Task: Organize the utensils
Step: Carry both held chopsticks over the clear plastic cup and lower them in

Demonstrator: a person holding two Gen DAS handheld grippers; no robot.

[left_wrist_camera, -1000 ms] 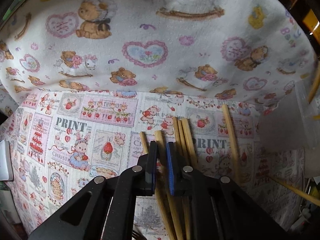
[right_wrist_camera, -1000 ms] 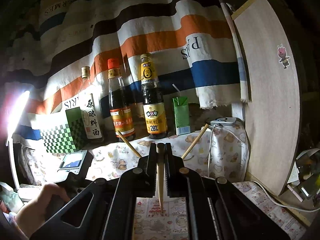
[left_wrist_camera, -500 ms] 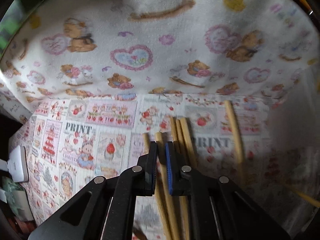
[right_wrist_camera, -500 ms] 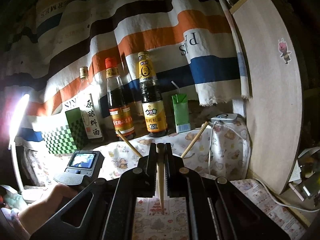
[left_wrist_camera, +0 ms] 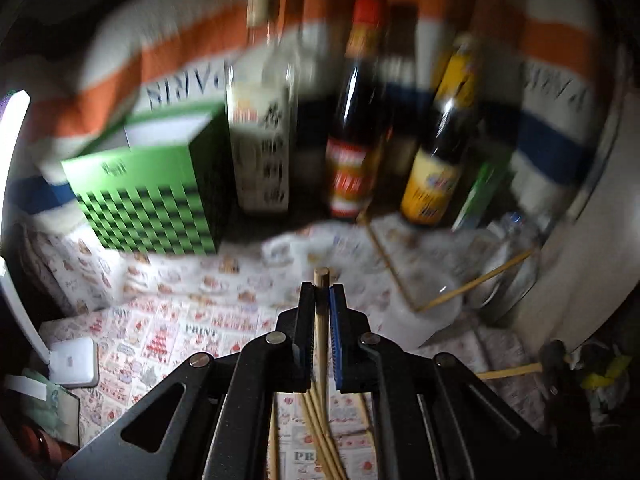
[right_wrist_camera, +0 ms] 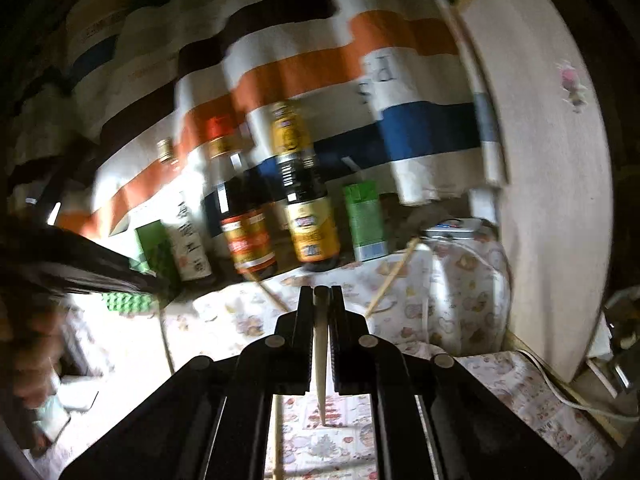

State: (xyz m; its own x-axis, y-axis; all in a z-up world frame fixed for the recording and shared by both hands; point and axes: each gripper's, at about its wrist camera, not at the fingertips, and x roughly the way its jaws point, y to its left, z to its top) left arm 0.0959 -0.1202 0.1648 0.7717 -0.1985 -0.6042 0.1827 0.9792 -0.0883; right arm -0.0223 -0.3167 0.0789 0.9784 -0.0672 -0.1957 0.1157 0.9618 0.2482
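We've a chopstick (left_wrist_camera: 321,312) clamped in the left gripper (left_wrist_camera: 321,308), another (right_wrist_camera: 321,344) in the right gripper (right_wrist_camera: 321,312); next, both into the holder (left_wrist_camera: 420,316) at two o'clock

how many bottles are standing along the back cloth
3: a clear white-label bottle leftmost, a red-capped dark bottle in the middle, a yellow-label bottle on the right. Blur could hide another.

right claw (right_wrist_camera: 321,300) clamped on chopstick (right_wrist_camera: 320,344), sauce bottles (right_wrist_camera: 308,208) behind
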